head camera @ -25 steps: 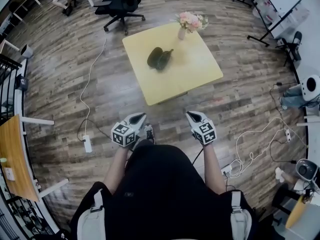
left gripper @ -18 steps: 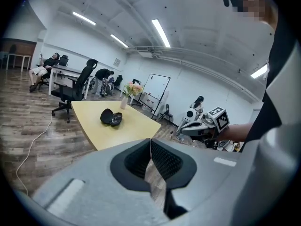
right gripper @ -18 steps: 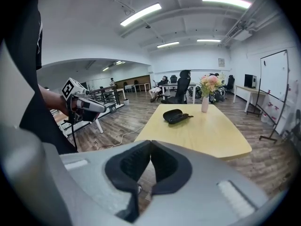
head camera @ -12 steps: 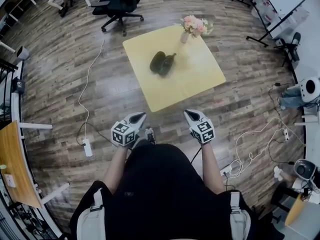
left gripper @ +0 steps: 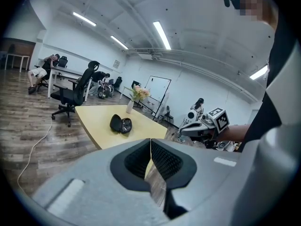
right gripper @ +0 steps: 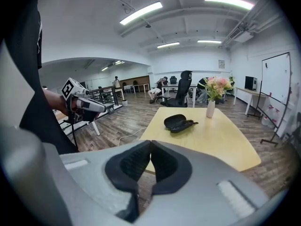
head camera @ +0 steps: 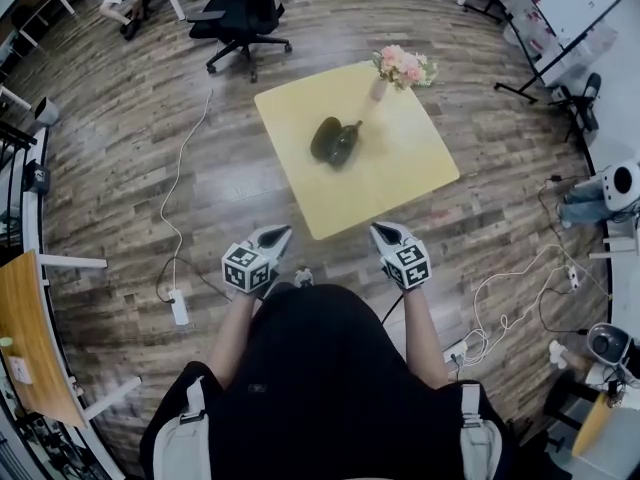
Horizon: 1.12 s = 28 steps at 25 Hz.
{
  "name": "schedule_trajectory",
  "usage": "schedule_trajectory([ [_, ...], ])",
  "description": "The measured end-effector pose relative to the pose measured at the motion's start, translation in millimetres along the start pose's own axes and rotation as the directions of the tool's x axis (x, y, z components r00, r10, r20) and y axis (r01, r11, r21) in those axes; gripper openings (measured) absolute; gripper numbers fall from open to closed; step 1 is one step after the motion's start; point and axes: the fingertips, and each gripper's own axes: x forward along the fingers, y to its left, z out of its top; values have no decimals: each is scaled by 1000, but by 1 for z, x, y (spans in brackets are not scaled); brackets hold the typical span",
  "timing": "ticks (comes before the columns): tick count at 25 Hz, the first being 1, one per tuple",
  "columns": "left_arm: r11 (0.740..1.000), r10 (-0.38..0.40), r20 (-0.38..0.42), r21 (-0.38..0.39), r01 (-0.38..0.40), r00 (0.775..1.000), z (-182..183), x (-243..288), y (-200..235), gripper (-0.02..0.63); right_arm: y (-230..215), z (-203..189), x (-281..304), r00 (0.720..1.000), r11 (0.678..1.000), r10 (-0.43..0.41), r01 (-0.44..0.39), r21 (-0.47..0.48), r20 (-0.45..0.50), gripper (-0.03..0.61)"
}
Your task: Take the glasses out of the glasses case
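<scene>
Short of the yellow table's near edge, the left gripper is closed on nothing, the glasses case lies mid-table, and the right gripper is likewise closed and empty, so this looks like the approach, and next both must reach in and part their jaws.

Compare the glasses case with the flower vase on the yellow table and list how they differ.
Colour: the glasses case is dark; the vase is pale.
Pose: the glasses case lies low and seems open in two halves; the vase stands upright, holding pink flowers.
Place: the glasses case sits near the table's middle; the vase stands near its far edge.
Both rest on the yellow table.
</scene>
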Motion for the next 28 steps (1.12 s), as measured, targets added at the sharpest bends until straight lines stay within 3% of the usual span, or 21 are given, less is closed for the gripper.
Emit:
schedule_trajectory([
  [19, 999, 37, 14, -27, -37, 999, 1, -26, 40, 12, 23, 14, 42, 999, 999, 43, -43, -17, -21, 3],
  [28, 992, 113, 25, -65, -112, 993, 1, -24, 47, 12, 15, 22, 61, 990, 989, 131, -134, -69, -48, 3],
])
